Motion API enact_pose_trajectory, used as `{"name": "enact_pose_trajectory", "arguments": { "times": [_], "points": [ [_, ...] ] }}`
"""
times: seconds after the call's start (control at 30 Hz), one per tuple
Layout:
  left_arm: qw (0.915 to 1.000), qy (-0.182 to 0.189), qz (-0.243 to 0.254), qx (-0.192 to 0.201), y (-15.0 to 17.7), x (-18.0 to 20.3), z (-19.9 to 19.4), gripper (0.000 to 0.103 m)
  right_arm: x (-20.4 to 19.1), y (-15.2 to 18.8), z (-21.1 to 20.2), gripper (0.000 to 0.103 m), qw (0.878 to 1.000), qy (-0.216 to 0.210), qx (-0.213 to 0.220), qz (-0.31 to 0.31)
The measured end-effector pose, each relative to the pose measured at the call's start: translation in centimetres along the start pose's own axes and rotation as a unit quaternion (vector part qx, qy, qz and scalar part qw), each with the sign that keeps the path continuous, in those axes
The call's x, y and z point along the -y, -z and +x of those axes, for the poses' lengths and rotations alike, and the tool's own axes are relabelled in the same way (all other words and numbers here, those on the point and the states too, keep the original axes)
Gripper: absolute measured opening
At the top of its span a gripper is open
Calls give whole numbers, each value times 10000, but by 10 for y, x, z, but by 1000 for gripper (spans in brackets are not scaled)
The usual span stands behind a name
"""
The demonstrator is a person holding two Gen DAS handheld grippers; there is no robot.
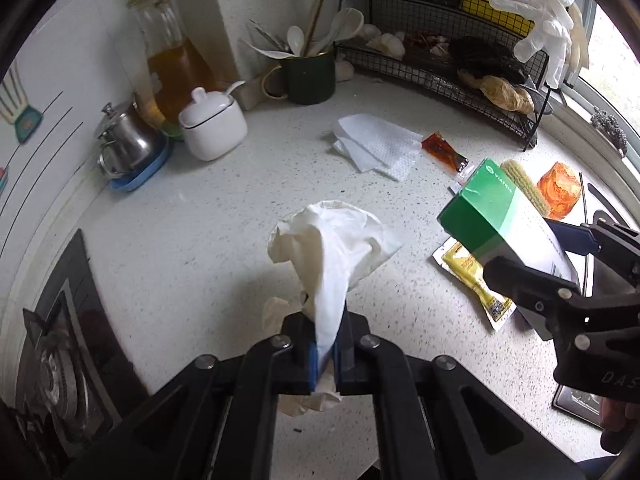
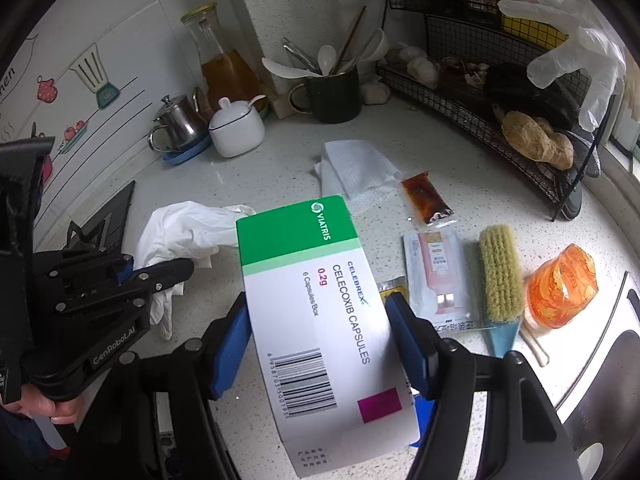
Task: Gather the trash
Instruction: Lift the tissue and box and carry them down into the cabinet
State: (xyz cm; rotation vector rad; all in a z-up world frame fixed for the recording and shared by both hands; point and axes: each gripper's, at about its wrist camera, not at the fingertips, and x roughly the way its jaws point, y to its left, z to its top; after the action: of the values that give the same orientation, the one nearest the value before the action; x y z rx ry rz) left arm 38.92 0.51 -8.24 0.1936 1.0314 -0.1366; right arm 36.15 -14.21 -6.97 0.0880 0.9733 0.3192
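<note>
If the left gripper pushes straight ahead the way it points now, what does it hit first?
The left gripper, shut on a crumpled white glove, points steeply down at bare countertop. The glove's hanging end would likely touch first; the folded paper towel lies further on. Depth is uncertain.

Both grippers clamped and pointing steeply down at the countertop

The left gripper (image 1: 326,344) points steeply down, its black jaws pinched almost fully together on a crumpled white disposable glove (image 1: 332,248), blue pads pressing the material; in the right wrist view a hand (image 2: 48,404) wraps its handle at the lower left. The right gripper (image 2: 320,344) also angles down, jaws set well apart with its blue pads (image 2: 230,348) flat against both long sides of a green-and-white medicine box (image 2: 316,300) held clear of the countertop.
</note>
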Motion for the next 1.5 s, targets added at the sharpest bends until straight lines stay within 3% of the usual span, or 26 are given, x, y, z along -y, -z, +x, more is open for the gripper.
{"name": "enact_pose_trajectory", "arguments": {
  "times": [0.23,0.37,0.97,1.2,1.5],
  "points": [
    [9991,-274,-334,-2,39,-22,-26,4,-33,21,-6,64,9986,-110,-4,-513],
    [9987,-292,-422,-30,65,-30,-38,4,-45,38,-14,64,9986,-132,-9,-508],
    [9998,85,-156,-106,198,-28,-93,4,-109,147,-59,64,9994,187,-111,-269],
    [9985,176,-103,-501,248,-23,-87,4,-122,196,-57,64,9985,243,-454,-166],
    [9945,282,-121,-999,293,-16,-44,4,-120,241,-23,64,9951,326,-922,-114]
  ]
}}
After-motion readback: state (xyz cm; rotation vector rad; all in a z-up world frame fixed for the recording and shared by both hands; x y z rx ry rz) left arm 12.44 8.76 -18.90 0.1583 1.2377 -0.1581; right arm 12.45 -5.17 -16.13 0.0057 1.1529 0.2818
